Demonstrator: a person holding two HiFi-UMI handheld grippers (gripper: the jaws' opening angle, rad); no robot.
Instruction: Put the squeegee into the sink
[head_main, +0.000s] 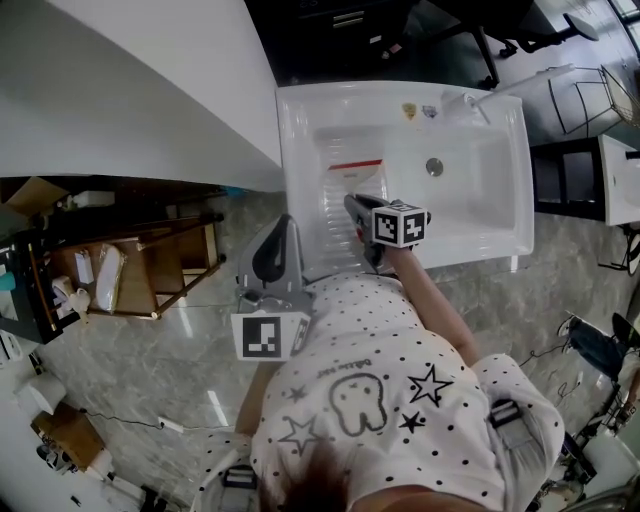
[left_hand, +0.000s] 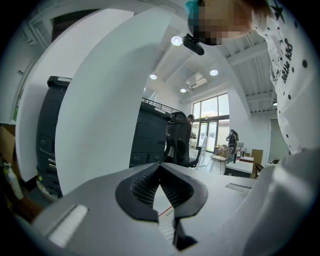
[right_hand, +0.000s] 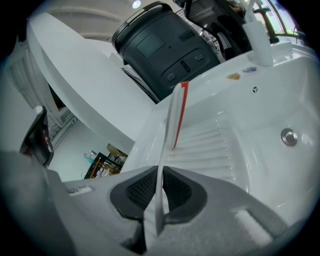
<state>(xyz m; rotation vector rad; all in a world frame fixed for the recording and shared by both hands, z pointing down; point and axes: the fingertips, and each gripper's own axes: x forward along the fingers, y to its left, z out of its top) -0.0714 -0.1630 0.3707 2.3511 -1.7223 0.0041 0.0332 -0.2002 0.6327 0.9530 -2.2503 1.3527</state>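
- The right gripper (right_hand: 159, 189) has its fingers (right_hand: 137, 192) pressed onto the thin white stem of the squeegee (right_hand: 172, 117), held edge-on with the red strip at the far end.
- The squeegee hangs over the ribbed slope inside the sink (right_hand: 235, 145); whether it touches the slope I cannot tell.
- The left gripper (left_hand: 161, 192) has its fingers (left_hand: 142, 187) meeting at the tips with nothing between them. It sits outside the sink's near rim.
- To do this well, I'd lower the red end onto the ribs, lay the stem flat, and only then spread the fingers, so it doesn't clatter down toward the drain (right_hand: 288, 136).

My shirt (head_main: 400, 400) is white with black dots and stars. The left gripper (left_hand: 160, 169) and right gripper (right_hand: 159, 175) are grey, black-padded.
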